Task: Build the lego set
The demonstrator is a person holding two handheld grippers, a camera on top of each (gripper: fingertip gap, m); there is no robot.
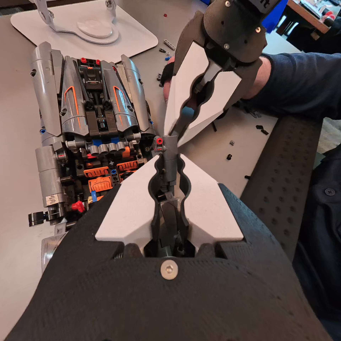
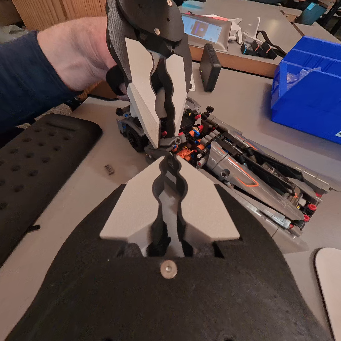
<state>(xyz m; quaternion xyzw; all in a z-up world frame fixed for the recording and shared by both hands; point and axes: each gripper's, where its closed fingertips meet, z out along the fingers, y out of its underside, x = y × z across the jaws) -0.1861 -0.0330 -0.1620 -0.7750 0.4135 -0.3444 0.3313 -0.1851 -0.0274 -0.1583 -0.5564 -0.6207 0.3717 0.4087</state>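
Note:
A grey, black and orange Lego car [image 1: 92,120] lies on the table; it also shows in the right wrist view [image 2: 239,175]. My left gripper [image 1: 168,156] is shut on a dark grey Lego sub-assembly [image 1: 170,147] with a red pin at its side, held above the car's right edge. My right gripper [image 1: 172,133] comes down from the upper right, its tips closed at the top end of that piece. In the right wrist view my right gripper [image 2: 168,157] pinches the sub-assembly [image 2: 172,143] from below while the left gripper [image 2: 164,144] holds it from above.
A black perforated mat [image 1: 276,166] [image 2: 36,156] lies by the table edge. Small loose parts [image 1: 228,156] and a grey plate [image 2: 108,169] are scattered. A white stand base [image 1: 83,27], a blue bin [image 2: 310,88], a black box [image 2: 210,68] and a tablet [image 2: 203,29] stand around. My left and right fingertips are right by each other. My left gripper's tips are some 9 centimeters from the grey plate [image 2: 108,169].

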